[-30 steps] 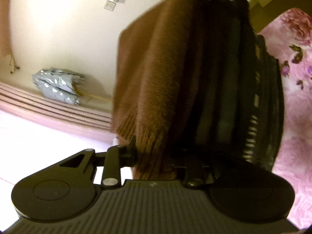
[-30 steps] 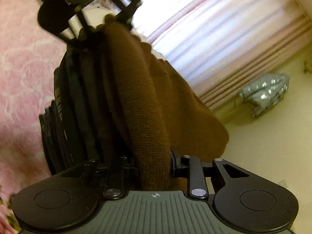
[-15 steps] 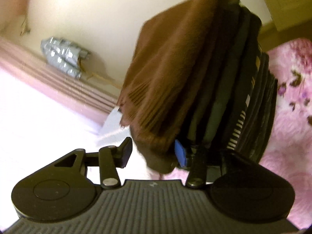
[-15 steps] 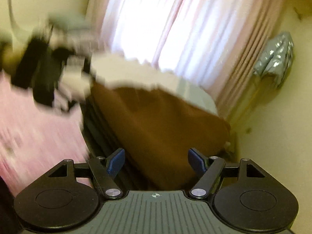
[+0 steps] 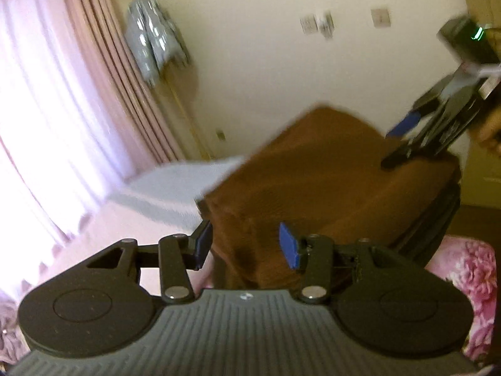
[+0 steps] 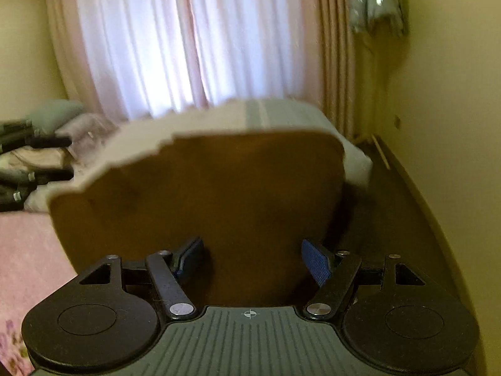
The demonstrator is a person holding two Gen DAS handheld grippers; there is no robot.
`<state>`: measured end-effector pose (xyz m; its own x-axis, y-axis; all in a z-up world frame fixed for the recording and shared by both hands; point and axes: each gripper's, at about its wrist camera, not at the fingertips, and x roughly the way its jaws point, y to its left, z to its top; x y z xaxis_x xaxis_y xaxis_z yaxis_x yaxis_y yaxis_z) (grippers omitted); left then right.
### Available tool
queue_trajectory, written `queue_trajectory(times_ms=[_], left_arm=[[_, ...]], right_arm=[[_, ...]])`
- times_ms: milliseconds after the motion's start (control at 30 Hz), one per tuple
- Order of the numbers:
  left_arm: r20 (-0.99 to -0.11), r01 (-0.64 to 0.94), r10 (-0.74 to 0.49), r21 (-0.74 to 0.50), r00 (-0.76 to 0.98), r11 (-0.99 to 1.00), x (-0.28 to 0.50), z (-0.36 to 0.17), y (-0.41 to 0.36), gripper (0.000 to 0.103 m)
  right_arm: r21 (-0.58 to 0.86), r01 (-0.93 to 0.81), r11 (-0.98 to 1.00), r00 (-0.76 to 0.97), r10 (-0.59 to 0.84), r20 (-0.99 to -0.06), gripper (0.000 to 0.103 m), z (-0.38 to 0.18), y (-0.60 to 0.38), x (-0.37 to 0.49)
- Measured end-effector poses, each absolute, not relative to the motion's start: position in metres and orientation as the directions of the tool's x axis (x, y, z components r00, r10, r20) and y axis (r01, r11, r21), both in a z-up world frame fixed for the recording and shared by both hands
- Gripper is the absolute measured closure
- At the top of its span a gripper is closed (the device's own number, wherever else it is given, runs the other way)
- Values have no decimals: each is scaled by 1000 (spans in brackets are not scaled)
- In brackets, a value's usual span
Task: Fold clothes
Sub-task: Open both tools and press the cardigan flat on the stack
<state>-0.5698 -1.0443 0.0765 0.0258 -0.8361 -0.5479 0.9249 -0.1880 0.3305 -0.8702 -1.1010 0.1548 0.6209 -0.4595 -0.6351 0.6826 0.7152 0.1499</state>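
A folded brown knitted garment (image 5: 313, 181) lies on top of a stack of dark folded clothes (image 5: 438, 222) on the bed. My left gripper (image 5: 244, 244) is open, its blue pads on either side of the garment's near corner, gripping nothing. My right gripper (image 6: 250, 260) is open too, just in front of the brown garment (image 6: 203, 194). The right gripper also shows in the left wrist view (image 5: 416, 131), open, at the garment's far right edge.
A pale grey-white folded cloth (image 6: 266, 116) lies behind the brown garment. A pink floral bedspread (image 5: 463, 266) covers the bed. Pink curtains (image 6: 188, 37) hang at the window; a grey bag (image 6: 375, 0) hangs on the wall. More clothes (image 6: 28, 163) lie at the left.
Both grippers let go of the brown garment and opened. The stack went from hanging upright to lying flat, and both grippers drew back from it.
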Motion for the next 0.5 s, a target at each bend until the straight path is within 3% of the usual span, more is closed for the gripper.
queue_trajectory(times_ms=[100, 267, 367, 400, 467, 500], left_arm=[[-602, 926, -797, 326, 50, -188, -571, 66, -1061, 60], [-579, 948, -809, 302, 99, -101, -566, 82, -1050, 58], [-573, 968, -809, 251, 135, -16, -564, 93, -1035, 46], [-572, 972, -807, 233, 148, 13, -565, 95, -1028, 39], [-580, 978, -796, 200, 174, 68, -565, 92, -1018, 33], [-593, 980, -786, 181, 178, 85, -567, 90, -1007, 27]], right_arm=[[189, 689, 699, 642, -469, -607, 30, 161, -1098, -886], [197, 690, 696, 675, -521, -522, 30, 181, -1075, -911], [221, 705, 673, 681, -557, -476, 29, 185, -1057, -921], [239, 710, 662, 683, -564, -464, 17, 183, -1051, -923], [271, 716, 643, 686, -575, -446, 0, 179, -1039, -925], [285, 717, 636, 687, -577, -441, 0, 176, -1032, -925]])
